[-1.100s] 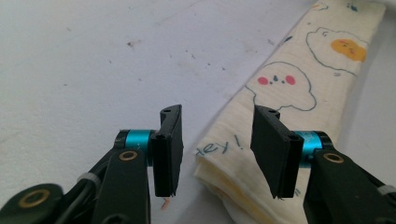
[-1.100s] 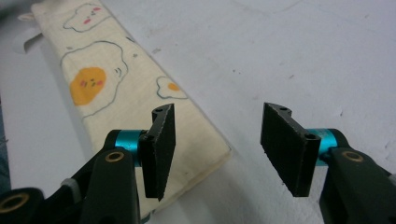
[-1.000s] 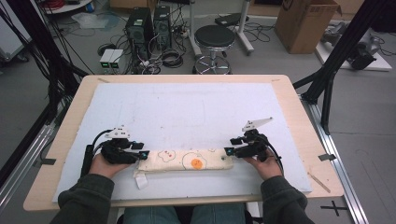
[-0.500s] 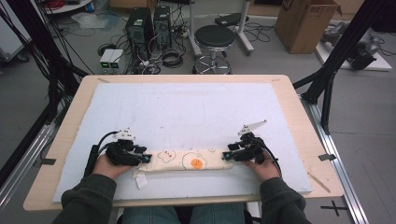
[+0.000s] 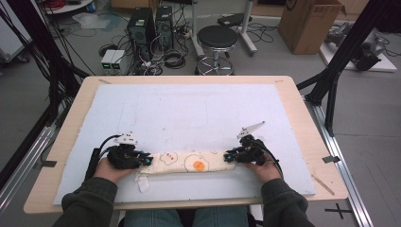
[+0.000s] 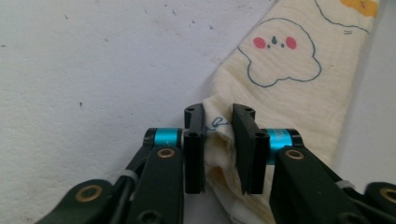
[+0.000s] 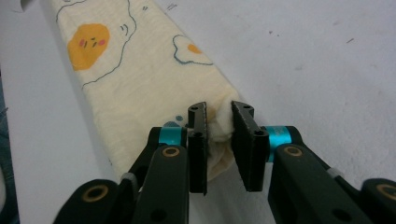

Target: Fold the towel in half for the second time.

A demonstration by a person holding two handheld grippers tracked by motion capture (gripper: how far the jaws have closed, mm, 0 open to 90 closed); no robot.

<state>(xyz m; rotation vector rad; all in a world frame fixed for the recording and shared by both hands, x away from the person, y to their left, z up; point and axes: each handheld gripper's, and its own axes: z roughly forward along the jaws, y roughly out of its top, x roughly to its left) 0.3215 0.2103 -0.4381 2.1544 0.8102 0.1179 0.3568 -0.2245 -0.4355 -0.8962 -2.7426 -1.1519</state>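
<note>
High view: a soft, rolled cream cloth [image 5: 189,162] printed with fried eggs is lying on the white tabletop [image 5: 189,109], the left gripper [image 5: 147,161] and right gripper [image 5: 228,156] each pinching an end between their jaws.

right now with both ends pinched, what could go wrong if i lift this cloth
The left tool grips just a small bunched fold at the end of the folded cloth, so it may slip out under tension. The right tool likewise pinches only a corner, which could pull free. The cloth is folded into a narrow strip, and a white tag hangs loose near its left end; lifting unevenly could let the layers unfold or sag.
</note>
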